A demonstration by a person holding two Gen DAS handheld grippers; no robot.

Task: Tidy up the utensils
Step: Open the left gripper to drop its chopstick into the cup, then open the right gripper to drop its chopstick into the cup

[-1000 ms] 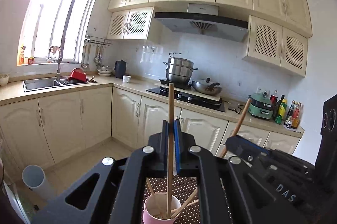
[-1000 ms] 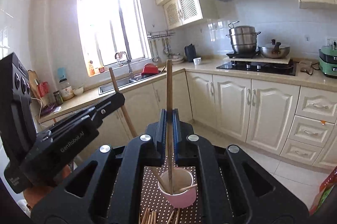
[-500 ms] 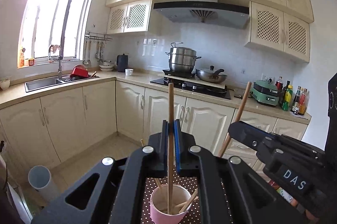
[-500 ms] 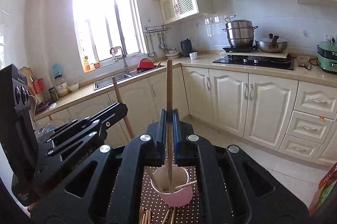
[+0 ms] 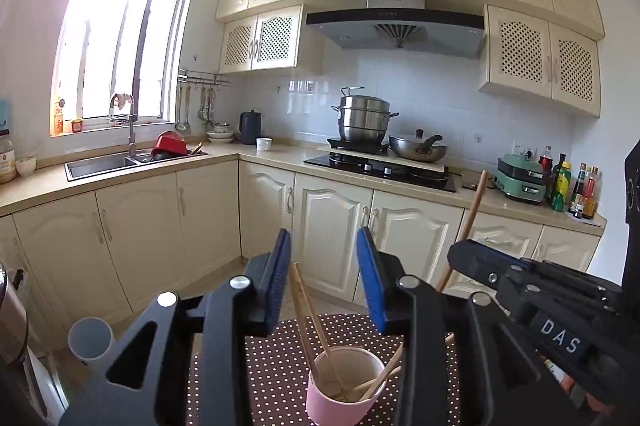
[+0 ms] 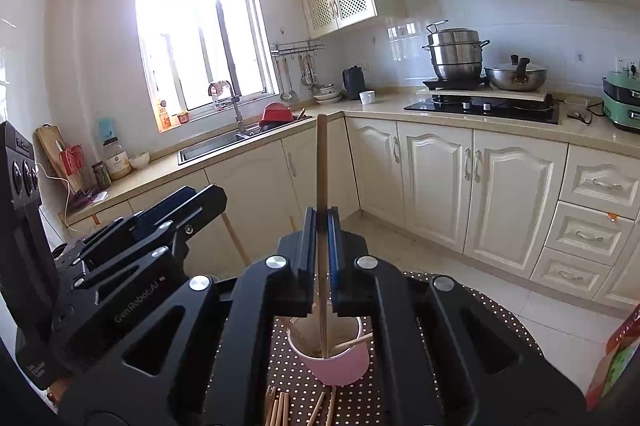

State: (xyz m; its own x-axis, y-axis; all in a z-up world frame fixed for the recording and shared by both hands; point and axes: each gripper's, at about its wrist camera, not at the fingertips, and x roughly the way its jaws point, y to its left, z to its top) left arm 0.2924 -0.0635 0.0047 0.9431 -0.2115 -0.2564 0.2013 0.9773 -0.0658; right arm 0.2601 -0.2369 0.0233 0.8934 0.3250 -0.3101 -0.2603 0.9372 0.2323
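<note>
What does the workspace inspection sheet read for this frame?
Surface: dotted mat under the cup.
Job's things: pink cup holding chopsticks; loose chopsticks on the mat beside it.
Clutter: nothing seen.
Grippers: left gripper open above the cup; right gripper shut on one chopstick, upright over the cup.
Cables: nothing seen near the mat.
Surroundings: kitchen, sink, stove with pots.

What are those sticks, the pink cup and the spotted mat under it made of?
The chopsticks look like bare wood or bamboo: pale tan, matte, no gloss. The pink cup has a thin rim and a dull off-white inside, so probably paper or matte plastic; I cannot tell which. The dotted mat is dark brown with white dots and lies flat; cloth or vinyl, unclear.
</note>
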